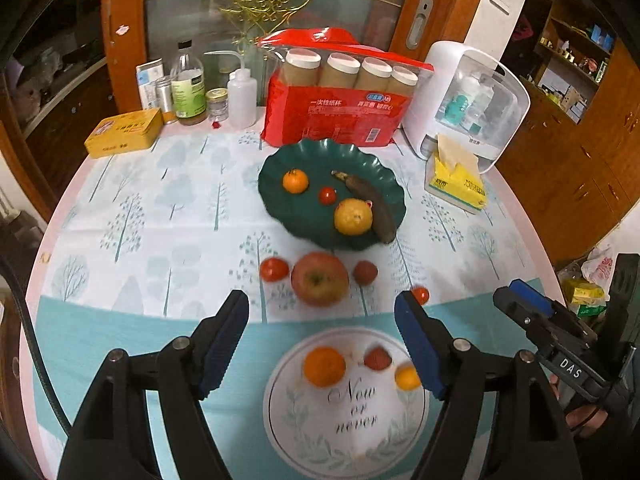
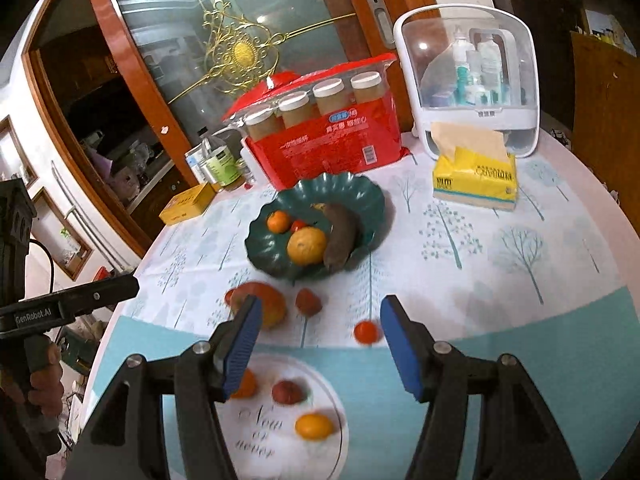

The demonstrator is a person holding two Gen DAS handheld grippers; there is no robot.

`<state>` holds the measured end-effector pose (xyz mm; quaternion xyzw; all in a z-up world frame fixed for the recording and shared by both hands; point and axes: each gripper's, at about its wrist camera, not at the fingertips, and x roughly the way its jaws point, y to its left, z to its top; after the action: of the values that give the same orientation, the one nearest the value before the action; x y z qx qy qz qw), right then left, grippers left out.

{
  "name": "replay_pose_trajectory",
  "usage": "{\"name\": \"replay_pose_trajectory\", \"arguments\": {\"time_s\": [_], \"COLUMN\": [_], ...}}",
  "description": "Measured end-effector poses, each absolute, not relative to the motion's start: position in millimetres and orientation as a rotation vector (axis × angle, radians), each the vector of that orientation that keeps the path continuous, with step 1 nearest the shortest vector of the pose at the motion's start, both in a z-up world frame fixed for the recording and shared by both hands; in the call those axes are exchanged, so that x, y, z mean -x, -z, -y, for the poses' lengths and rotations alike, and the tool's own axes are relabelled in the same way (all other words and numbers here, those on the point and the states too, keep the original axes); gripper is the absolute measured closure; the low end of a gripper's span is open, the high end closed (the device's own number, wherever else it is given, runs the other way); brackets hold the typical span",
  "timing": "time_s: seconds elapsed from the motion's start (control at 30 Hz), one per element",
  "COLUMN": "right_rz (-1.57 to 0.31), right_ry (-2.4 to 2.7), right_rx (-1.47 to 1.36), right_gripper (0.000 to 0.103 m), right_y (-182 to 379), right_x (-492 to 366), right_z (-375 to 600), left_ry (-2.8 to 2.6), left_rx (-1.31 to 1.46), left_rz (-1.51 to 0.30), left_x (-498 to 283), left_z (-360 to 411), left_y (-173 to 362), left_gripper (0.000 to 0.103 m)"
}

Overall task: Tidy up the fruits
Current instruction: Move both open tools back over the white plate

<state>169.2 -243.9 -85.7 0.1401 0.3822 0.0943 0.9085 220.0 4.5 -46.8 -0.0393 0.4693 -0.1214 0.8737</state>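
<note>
We hold both grippers, left and right, wide and empty above loose fruit; the plate is part-filled; next we judge the apple needs grasping.

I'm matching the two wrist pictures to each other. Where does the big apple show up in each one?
Left wrist: the big apple lies on the cloth at centre, just in front of the green plate.
Right wrist: the big apple sits left of centre, partly behind a blue pad.
Shared landmark: the red bag of paper cups behind the plate.
</note>
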Motion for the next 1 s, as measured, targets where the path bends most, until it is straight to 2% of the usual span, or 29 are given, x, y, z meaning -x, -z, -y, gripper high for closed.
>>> {"name": "replay_pose_trajectory", "arguments": {"time_s": [0.57, 1.0], "right_rz": [-0.858, -0.871], "right_ry": [-0.276, -0.288], "right_rx": [-0.209, -0.05], "right_gripper": [0.041, 0.041], "right_y": [113.1, 143.4], "right_x": [-105.0, -98.8], "right_z": [226.2, 203.3], "left_ry": [0.163, 0.183], "left_rx": [0.182, 0.188], "left_rz": [-1.015, -1.078], "left_x": [-146.8, -164.5], "left_z": [-26.0, -15.8], "left_y": [80.9, 116.8], "left_gripper": [0.029, 0.029]}}
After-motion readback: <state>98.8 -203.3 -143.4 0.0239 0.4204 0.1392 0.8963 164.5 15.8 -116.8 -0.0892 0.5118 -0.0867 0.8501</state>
